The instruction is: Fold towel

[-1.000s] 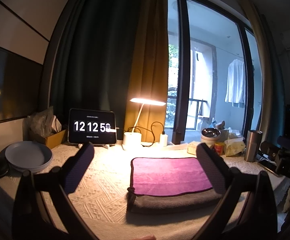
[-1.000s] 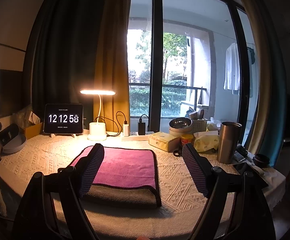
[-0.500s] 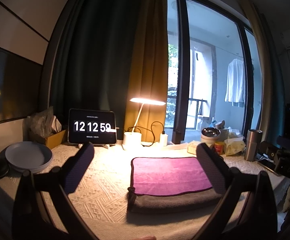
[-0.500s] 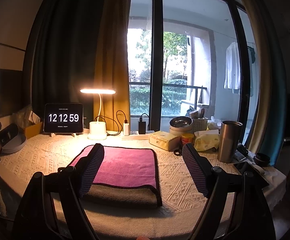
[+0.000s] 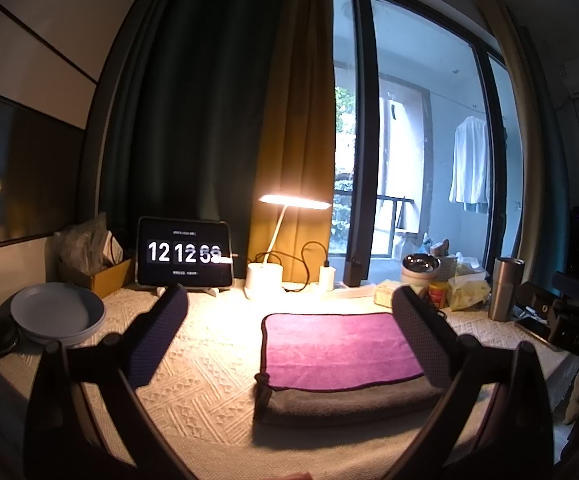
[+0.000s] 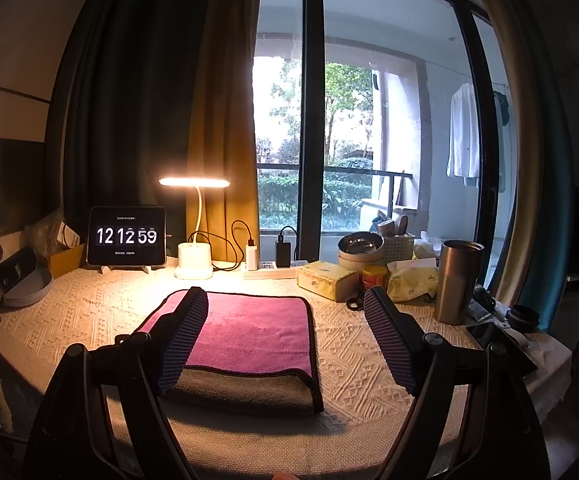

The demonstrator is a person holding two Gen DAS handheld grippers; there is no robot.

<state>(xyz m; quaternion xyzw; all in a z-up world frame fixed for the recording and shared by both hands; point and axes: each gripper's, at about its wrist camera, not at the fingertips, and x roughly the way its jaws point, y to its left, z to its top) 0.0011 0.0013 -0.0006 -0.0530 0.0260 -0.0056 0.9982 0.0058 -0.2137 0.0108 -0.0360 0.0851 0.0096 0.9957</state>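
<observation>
Towel: we saw the towel (image 5: 337, 354) lying folded on the cream tablecloth (image 5: 209, 368), magenta face up over a grey layer.
Left gripper: our left gripper (image 5: 289, 332) hung wide open, holding nothing.
Right gripper: our right gripper (image 6: 285, 332) gaped equally, empty, above the towel's (image 6: 249, 332) right half.
Lamp: the lamp (image 6: 194, 226) was lit.

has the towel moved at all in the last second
No. The towel keeps the same place against the lamp base and the tumbler; both open grippers hover off it.

Towel (image 6: 249, 328): lying folded on the table (image 6: 349, 360), in front of the lamp (image 6: 195, 256).
Right gripper (image 6: 285, 340): hanging with fingers spread above the towel.
</observation>
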